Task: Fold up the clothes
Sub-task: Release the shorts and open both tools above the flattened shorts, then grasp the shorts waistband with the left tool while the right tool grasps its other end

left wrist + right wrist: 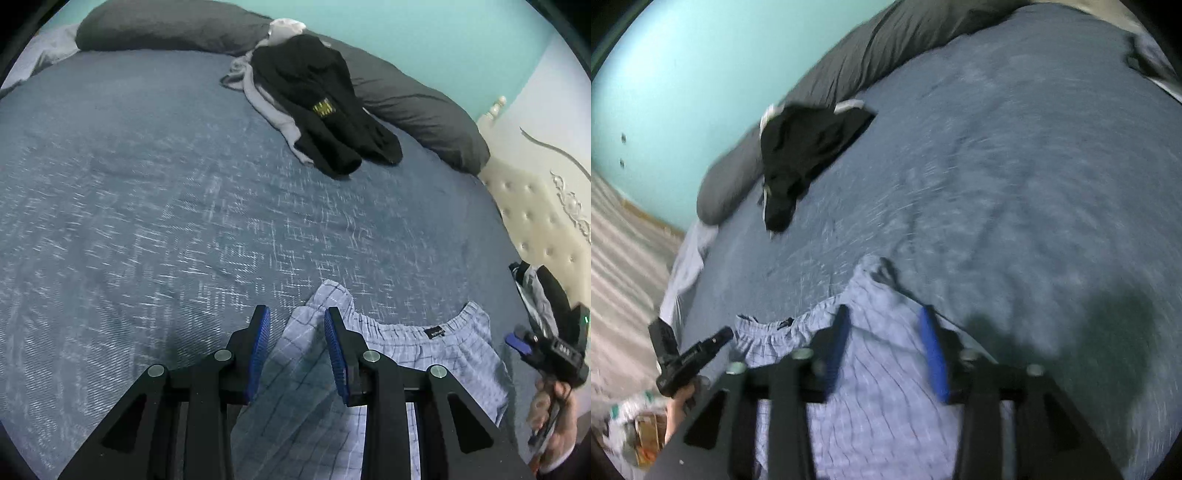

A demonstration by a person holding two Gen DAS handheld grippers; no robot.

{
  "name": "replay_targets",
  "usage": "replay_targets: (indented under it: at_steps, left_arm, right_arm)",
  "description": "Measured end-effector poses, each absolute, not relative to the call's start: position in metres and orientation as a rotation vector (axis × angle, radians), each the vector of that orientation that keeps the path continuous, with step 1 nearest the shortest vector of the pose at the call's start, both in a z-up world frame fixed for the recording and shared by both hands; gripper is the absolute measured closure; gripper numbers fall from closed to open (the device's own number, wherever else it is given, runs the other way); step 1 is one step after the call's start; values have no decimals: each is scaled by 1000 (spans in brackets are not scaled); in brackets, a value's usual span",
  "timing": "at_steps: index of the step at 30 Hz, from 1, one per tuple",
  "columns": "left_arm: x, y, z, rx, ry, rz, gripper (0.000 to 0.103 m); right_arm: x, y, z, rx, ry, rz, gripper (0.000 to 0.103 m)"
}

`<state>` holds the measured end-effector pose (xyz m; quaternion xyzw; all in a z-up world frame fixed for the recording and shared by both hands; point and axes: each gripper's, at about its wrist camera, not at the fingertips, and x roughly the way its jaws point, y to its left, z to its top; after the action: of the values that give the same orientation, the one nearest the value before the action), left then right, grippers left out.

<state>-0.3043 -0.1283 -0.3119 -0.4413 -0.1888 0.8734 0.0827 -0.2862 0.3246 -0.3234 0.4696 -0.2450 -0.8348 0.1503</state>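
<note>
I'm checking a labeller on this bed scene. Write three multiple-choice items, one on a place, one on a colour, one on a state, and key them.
1. Where does the black garment lie?
A. Far across the bed, against the grey pillows
B. Between the left gripper's fingers
C. On the floor

2. What colour are the pads on the left gripper?
A. Red
B. Blue
C. White

3. How do the left gripper's jaws stand over the checked pyjama trousers?
A. Shut on the waistband
B. Shut on the bedcover
C. Open, with trouser cloth showing in the gap

Key: 1 A, it lies on a grey garment by the pillows. 2 B, both inner faces are blue. 3 C, the fingers stand apart, no cloth pinched. The right gripper is likewise open.
</note>
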Motion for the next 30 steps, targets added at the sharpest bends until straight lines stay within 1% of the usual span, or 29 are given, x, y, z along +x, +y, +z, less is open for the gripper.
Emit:
replay_targets:
  at_steps: [4, 10, 13, 14, 15, 16, 17, 19, 20, 27, 30]
  left_arm:
    - [-308, -127, -317, -1324, -588, 2587, 70]
    - [-315, -123, -320, -1314, -579, 2575, 71]
    - [-317, -122, -322, -1311, -563, 2575, 71]
    - [-317, -121, -322, -1311, -557, 2574, 74]
    - [-317, -120, -323, -1310, -552, 2574, 80]
    - [-317, -120, -323, -1309, -548, 2574, 83]
    - [-317, -120, -322, -1304, -549, 2577, 90]
    - [-316, -121, -320, -1293, -550, 2583, 100]
    - [-316, -122, -319, -1287, -551, 2586, 103]
    - [-313, -125, -312, -1250, -558, 2606, 103]
    - [-316, -123, -315, -1267, -566, 2590, 103]
  right_arm:
    - [-320, 301, -330, 1439, -591, -2364, 54]
    - [-348, 288, -349, 1517, -536, -2321, 54]
    - [-356, 286, -356, 1530, -534, -2307, 69]
    - [-356, 287, -358, 1527, -537, -2304, 77]
    - [-356, 288, -358, 1524, -536, -2300, 83]
    - [-356, 288, -358, 1518, -526, -2301, 90]
    - [-355, 287, -357, 1504, -510, -2306, 92]
    - [-351, 290, -351, 1449, -499, -2319, 96]
    - [-348, 292, -347, 1416, -497, -2331, 96]
    - [-342, 294, -320, 1206, -460, -2398, 98]
    - [-344, 289, -318, 1213, -421, -2398, 98]
